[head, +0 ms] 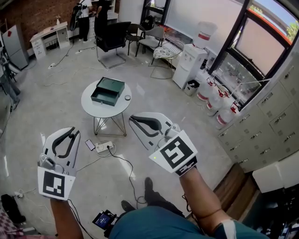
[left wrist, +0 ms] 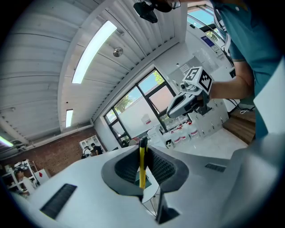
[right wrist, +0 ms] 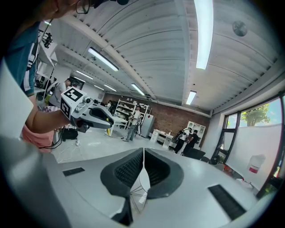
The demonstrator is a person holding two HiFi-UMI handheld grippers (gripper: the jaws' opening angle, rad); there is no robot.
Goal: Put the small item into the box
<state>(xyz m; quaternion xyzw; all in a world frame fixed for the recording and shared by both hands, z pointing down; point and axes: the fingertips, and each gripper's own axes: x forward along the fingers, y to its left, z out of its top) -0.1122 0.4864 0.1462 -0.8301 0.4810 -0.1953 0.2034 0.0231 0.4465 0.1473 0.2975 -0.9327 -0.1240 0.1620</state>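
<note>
Left hand-held gripper (left wrist: pixel 142 144) is clamped on the thin yellow item (left wrist: pixel 142 169), gripped upright, probably for a clean drop. Right hand-held gripper (right wrist: pixel 143 155) is pressed together, empty. The open green box (head: pixel 108 91) waits well ahead on a round white counter (head: pixel 88 106). Grey floor (head: pixel 65 79) all round the box, brick wall (head: pixel 42 14) beyond.

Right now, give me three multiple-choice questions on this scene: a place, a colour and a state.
1. The dark green rectangular box stands: A on the floor; B on the round white table; C on a chair.
2. The thin strip in the left gripper is: A yellow; B red; C blue.
3. The right gripper is: A wide open; B holding a cup; C shut, empty.
B, the box sits on the tabletop; A, yellow shows in its grip; C, its jaws meet with nothing between.
</note>
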